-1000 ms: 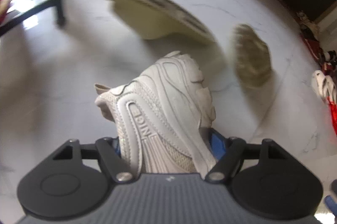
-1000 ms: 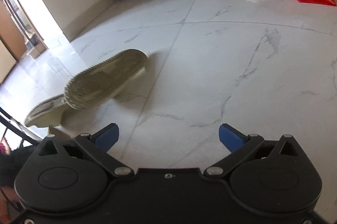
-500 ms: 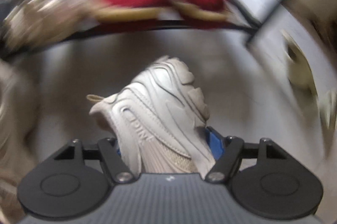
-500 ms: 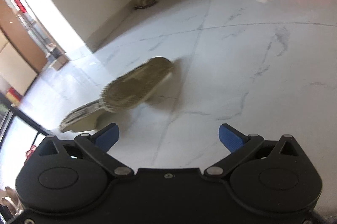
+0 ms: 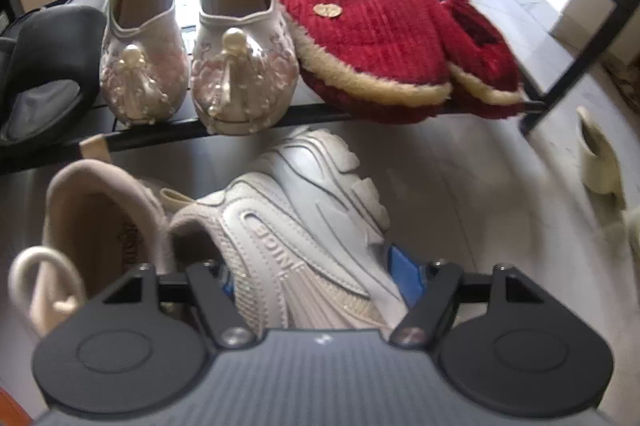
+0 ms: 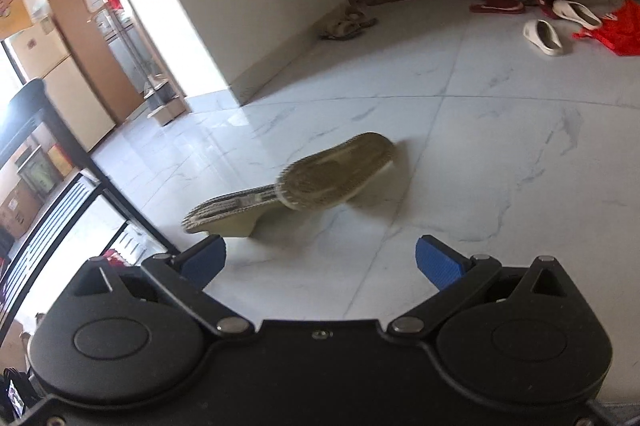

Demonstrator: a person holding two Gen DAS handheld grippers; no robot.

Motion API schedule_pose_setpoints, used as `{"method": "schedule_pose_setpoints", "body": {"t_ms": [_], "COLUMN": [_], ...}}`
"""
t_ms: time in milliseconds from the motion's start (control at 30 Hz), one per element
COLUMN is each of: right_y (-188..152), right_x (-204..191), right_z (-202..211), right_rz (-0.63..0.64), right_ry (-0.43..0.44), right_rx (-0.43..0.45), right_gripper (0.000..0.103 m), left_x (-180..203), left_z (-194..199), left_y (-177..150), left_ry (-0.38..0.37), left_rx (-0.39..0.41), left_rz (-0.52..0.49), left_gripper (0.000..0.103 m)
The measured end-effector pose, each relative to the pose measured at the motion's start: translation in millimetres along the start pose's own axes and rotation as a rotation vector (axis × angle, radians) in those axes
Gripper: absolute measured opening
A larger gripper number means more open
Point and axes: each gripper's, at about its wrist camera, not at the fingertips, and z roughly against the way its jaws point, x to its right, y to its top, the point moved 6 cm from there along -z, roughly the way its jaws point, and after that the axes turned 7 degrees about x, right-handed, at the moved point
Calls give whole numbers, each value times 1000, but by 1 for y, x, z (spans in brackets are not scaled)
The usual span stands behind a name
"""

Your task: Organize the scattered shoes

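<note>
My left gripper is clamped on a white sneaker, its blue pads pressed against either side of the shoe's rear half, with the toe pointing away from me toward the shoe rack. The sneaker hangs low in front of the rack's bottom space, just beside its mate, a matching white sneaker that already sits there with its opening facing me. The shelf above is taken: a pair of pearl-beaded white shoes, a pair of red plush slippers and a dark shoe at the far left.

I judge the step in hand to be placing this sneaker next to its mate. The next move calls for easing it forward and down under the shelf bar, keeping it parallel to the mate so the two do not knock, then spreading the jaws only once the sole rests flat. I cannot tell whether it touches the floor yet.

My right gripper is empty, its jaws spread wide, hovering over the marble floor. Ahead of it lie two olive slippers, soles up and overlapping, well apart from a pair of cream slides near the far wall. Those olive ones look like the likely next pickup, and they would need turning over.
</note>
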Motion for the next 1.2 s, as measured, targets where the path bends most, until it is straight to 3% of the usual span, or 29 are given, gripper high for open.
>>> {"method": "schedule_pose_setpoints", "body": {"t_ms": [133,267,333,367,467,533,667,767,867,967,1067,1167,1200], "right_y": [-8,-36,-48,-73,-118,-148,-196,-230,-241,-251,-256,-250,-263], "right_x": [-67,-153,-178,-220,-271,-305,-343,-369,-367,-362,-358,-356,-364], "right_z": [-4,-10,-13,-22,-46,-61,-70,-70,-73,-80,-94,-93,-106], "right_rz": [127,293,344,454,584,670,793,868,853,839,808,835,870], "right_ry": [163,361,414,477,523,551,557,580,615,619,597,588,597], "right_rx": [-63,-162,-196,-252,-343,-404,-432,-429,-438,-476,-554,-546,-531], "right_gripper": [103,103,103,103,103,103,103,103,103,103,103,103,103], "left_x": [-7,-29,-49,-55,-93,-127,-166,-176,-178,-176,-177,-182,-183], "left_z": [41,99,128,133,170,192,203,194,168,154,143,129,127], "left_y": [5,4,1,0,-8,-17,-31,-36,-35,-32,-34,-40,-41], "left_ry": [-43,-52,-14,-6,48,118,194,216,249,353,403,408,408], "left_rx": [117,223,269,279,361,429,509,515,443,382,337,267,254], "left_rz": [-35,-39,-33,-29,41,142,287,302,198,89,73,99,108], "left_gripper": [91,94,97,99,102,102,102,102,102,102,102,102,102]}}
